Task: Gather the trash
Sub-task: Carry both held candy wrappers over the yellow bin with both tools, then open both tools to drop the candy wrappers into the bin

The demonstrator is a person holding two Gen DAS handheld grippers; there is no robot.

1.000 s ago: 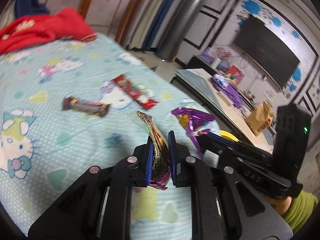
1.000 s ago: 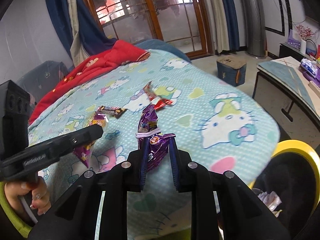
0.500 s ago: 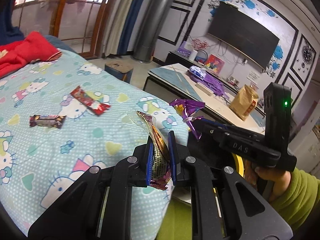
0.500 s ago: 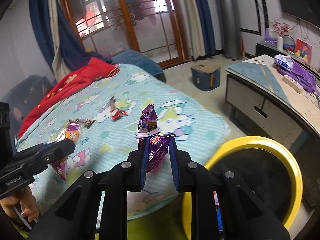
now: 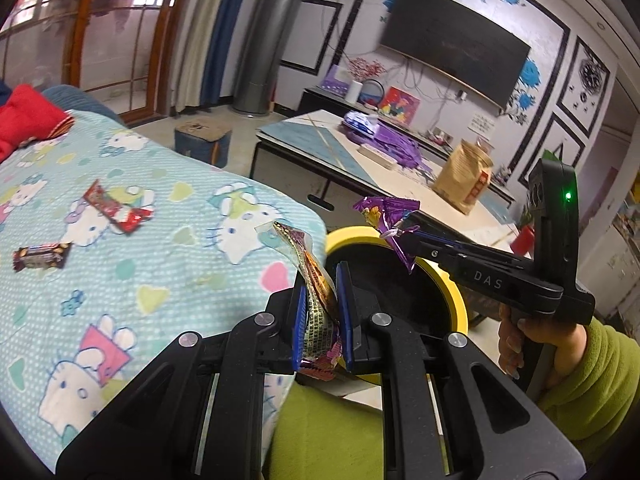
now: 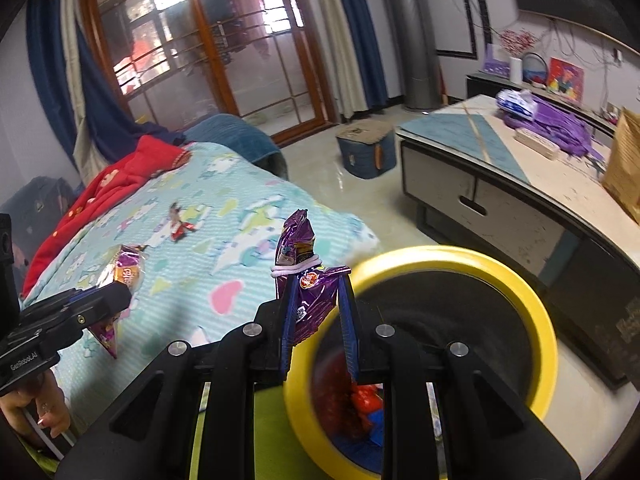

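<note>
A gold and purple wrapper (image 5: 316, 300) is pinched between the closed jaws of the left gripper (image 5: 320, 312). A purple snack bag (image 6: 304, 280) is squeezed in the jaws of the right gripper (image 6: 316, 320), just over the yellow rim of the trash bin (image 6: 520, 292). A red wrapper (image 5: 116, 208) and a brown candy bar (image 5: 40, 256) are seen lying apart on the bed (image 5: 160, 280).

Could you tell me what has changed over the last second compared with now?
Both grippers swung from over the bed toward the yellow-rimmed bin. Unchanged: the left gripper clamps its gold wrapper, the right gripper its purple wrapper; two wrappers remain on the bed.
</note>
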